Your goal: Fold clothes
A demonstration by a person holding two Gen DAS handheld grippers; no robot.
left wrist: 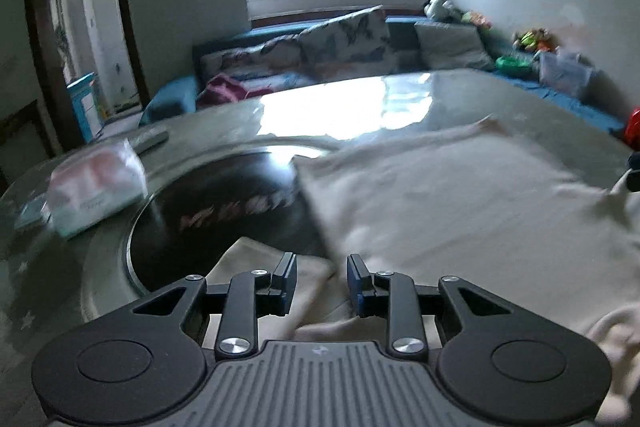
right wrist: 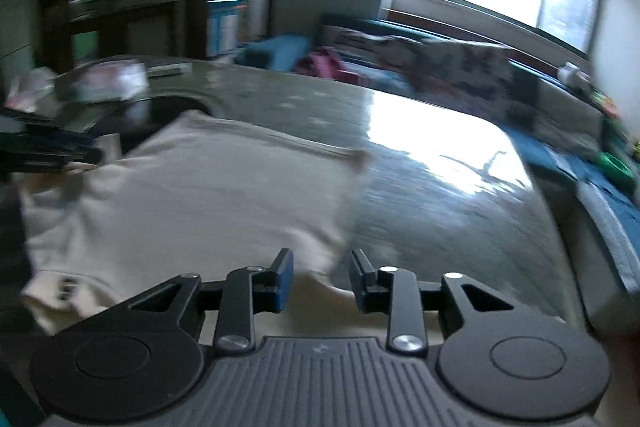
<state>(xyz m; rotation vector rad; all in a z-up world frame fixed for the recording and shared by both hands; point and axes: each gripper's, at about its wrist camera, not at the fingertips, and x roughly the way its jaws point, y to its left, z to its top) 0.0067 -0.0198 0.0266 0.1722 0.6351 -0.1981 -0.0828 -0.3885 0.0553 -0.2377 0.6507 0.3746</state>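
Note:
A cream garment (left wrist: 460, 203) lies spread on the glossy grey table (left wrist: 360, 99); it also shows in the right wrist view (right wrist: 192, 195). My left gripper (left wrist: 322, 281) is open just above the garment's near left edge, with cloth below the gap between its jaws. My right gripper (right wrist: 322, 277) is open over the garment's near right corner, beside bare table (right wrist: 460, 211). The left gripper shows as a dark shape (right wrist: 44, 151) at the left edge of the right wrist view. Both views are blurred.
A round black inset (left wrist: 224, 211) sits in the table left of the garment. A tissue pack (left wrist: 96, 187) and a remote (left wrist: 150, 141) lie at the far left. A sofa with patterned cushions (left wrist: 344, 43) and toys (left wrist: 532, 41) stands behind the table.

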